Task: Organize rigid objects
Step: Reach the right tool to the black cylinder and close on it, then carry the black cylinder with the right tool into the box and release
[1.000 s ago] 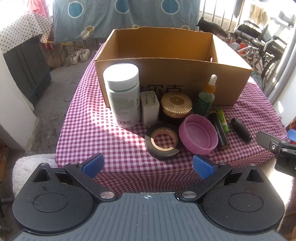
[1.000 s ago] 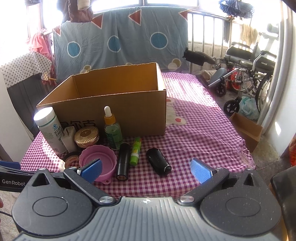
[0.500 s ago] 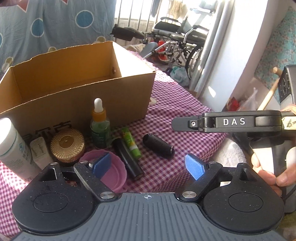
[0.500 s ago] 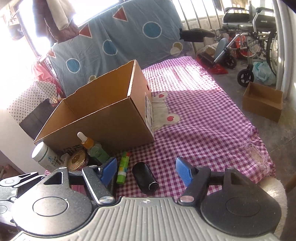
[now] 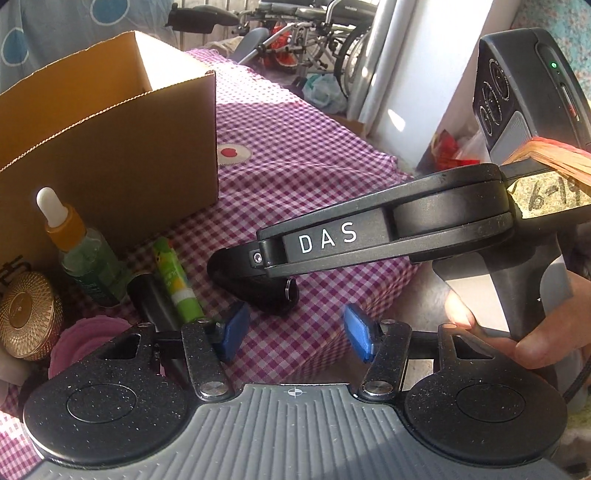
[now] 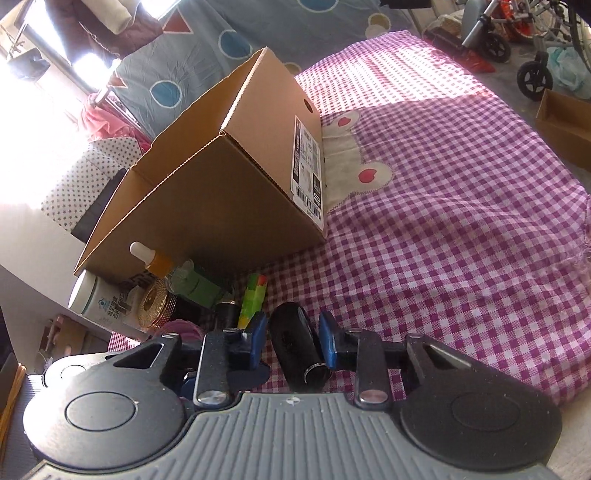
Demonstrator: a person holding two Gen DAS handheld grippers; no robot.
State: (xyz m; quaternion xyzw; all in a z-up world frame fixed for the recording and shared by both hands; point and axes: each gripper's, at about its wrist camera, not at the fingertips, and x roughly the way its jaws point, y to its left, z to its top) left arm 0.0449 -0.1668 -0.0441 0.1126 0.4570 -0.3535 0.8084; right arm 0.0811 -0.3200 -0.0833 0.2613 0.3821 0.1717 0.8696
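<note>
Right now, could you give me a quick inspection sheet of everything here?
Surface: checked tablecloth, purple and white, wrinkled.
Job's things: black cylinder lying flat; open cardboard box; dropper bottle; green tube; gold tin; white bottle.
Clutter: pink cup, partly hidden.
Grippers: right claw has both pads beside the black cylinder, contact unclear; left claw open, holding nothing.
Cables: one dark cable near the hand.
Surroundings: wheelchair, patterned sheet, small box on floor.
</note>
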